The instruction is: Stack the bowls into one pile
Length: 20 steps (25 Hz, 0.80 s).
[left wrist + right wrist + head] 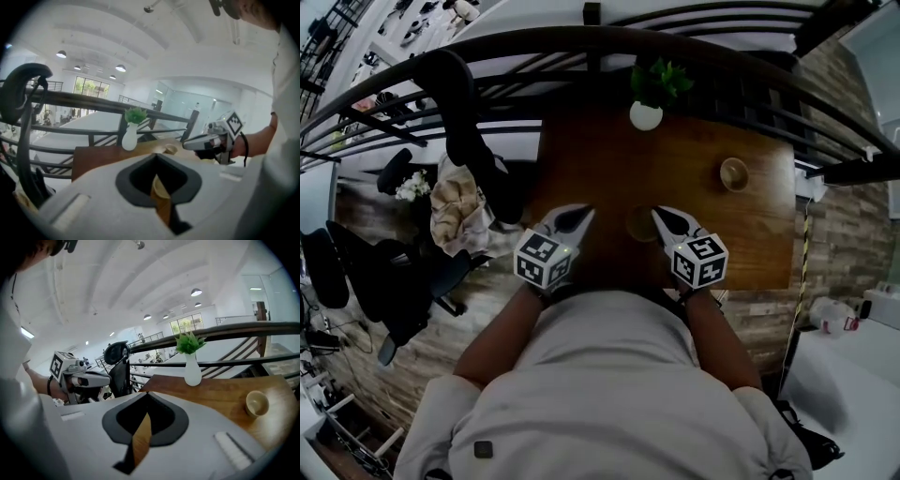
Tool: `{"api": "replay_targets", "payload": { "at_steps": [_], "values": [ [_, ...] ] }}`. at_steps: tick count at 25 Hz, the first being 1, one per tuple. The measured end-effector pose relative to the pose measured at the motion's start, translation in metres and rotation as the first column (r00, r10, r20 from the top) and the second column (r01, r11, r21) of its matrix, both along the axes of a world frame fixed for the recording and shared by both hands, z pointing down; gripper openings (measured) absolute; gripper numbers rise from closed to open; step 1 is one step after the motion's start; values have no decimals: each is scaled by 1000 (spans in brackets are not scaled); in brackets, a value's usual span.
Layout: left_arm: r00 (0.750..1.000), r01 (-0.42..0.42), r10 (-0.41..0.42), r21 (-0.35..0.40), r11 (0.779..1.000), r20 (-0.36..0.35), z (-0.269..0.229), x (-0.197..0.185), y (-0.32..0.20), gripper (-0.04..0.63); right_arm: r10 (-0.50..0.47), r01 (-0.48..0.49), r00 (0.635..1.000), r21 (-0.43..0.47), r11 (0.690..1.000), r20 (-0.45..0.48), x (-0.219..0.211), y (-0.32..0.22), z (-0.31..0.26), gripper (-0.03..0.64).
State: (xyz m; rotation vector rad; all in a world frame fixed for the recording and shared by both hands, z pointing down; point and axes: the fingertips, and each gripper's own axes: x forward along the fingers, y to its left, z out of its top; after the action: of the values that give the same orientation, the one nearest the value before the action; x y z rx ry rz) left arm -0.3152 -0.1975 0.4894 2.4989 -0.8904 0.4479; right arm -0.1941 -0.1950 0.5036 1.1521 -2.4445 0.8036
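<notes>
Two small tan bowls stand apart on the wooden table (581, 159). One bowl (733, 173) is at the far right, also seen in the right gripper view (257, 403) and small in the left gripper view (170, 149). The other bowl (642, 223) sits near the front edge, between my two grippers; part of its rim (159, 188) shows through the slit of the left jaws. My left gripper (584, 214) hangs to its left, shut and empty. My right gripper (657, 215) hangs just to its right, shut with nothing in it. Neither touches a bowl.
A white vase with a green plant (646, 114) stands at the table's far edge. A dark curved railing (581, 42) runs behind the table. At the left, a black chair (473, 141) stands with cloth (455, 211) draped on it.
</notes>
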Motion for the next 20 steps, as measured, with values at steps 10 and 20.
{"api": "replay_targets", "payload": {
  "at_steps": [10,20],
  "values": [
    [998,-57,58,119,991,-10,-53,-20,-22,5,63,-62,998,131,989,-2,-2,-9,-63,8],
    [975,-216,221,125,968,-25,-48,13,-11,5,227,-222,973,116,968,-31,60,22,-61,8]
  ]
}}
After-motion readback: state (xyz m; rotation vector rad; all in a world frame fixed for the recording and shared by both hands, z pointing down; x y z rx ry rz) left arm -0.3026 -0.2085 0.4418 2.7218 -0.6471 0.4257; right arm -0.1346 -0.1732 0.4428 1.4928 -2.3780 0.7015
